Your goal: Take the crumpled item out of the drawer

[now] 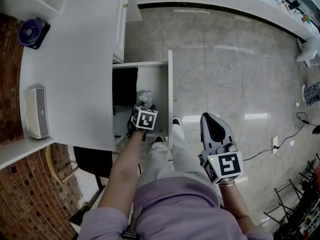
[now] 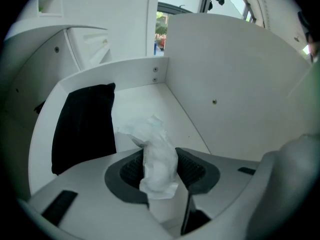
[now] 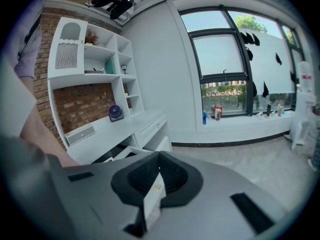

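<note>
1. Nearest, at the bottom of the head view: the person's pale purple top and light trousers, with both forearms reaching forward.
2. Out over the grey tiled floor (image 1: 225, 64), well apart from the drawer: right gripper (image 1: 207, 117), jaws pressed together with nothing between them.
3. Lowered into the open drawer (image 1: 170, 91) from above: left gripper (image 2: 160, 165), marker cube uppermost in the head view, jaws pinching the crumpled item.
4. Crumpled item (image 2: 156, 154): white and paper-like, squeezed between the two dark ribbed pads, its upper part sticking out beyond them. Inside the drawer walls, over about the middle of the drawer floor. Whether it touches that floor: not readable.
5. Farther in, along the drawer's back edge: a flat black item (image 2: 82, 126), partly under the counter's edge and just beside the crumpled item.
6. Above the drawer: white counter (image 1: 80, 59). At its back edge, against the brick wall (image 1: 10, 79), a white slotted box (image 1: 36, 111). Farther along that same edge, a small purple fan (image 1: 33, 32).
7. Farthest, in the right gripper view: white shelves (image 3: 95, 54) above the counter, then a large window (image 3: 225, 59) with small bottles (image 3: 215, 113) standing on its sill.
</note>
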Demonstrator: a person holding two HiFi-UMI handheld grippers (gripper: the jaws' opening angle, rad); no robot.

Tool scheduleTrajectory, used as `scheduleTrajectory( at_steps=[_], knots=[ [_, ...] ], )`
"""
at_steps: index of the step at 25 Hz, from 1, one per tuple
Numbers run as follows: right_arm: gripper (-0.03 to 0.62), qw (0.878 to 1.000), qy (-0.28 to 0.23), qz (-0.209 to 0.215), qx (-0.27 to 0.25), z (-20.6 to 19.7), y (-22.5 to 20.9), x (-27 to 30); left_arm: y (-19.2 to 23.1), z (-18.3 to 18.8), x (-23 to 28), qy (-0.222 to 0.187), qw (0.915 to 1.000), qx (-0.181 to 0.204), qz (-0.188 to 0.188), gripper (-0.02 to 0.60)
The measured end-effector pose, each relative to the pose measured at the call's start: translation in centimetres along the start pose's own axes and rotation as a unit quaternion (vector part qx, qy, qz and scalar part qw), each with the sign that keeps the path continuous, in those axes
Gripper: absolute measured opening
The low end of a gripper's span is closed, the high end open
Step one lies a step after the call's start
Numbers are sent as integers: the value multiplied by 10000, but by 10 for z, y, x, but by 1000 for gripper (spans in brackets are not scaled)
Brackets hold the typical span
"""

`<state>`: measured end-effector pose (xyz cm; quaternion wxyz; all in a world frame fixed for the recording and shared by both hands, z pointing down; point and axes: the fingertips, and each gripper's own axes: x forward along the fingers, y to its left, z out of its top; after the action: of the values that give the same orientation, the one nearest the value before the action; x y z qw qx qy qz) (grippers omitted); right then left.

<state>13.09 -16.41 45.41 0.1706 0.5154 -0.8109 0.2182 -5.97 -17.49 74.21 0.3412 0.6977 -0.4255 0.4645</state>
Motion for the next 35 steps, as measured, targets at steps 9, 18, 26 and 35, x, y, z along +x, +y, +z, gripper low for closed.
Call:
scheduleTrajectory(
  at_steps=[9,18,26,35],
  knots=[
    [3,9999,-146,63,-43,2,9,-6,-11,36,-45,-793,9966,-185,-151,158],
    [3,9993,-357,97,-111,10,25,-18,-11,65,-97,-1562,9874,-164,-205,149],
    [3,9987,-477,115,-166,14,40,-28,-16,85,-151,-2280,9730,-258,-238,143],
    [3,9973,-681,84,-271,25,52,-37,-21,92,-206,-2894,9568,-208,-205,137]
  ],
)
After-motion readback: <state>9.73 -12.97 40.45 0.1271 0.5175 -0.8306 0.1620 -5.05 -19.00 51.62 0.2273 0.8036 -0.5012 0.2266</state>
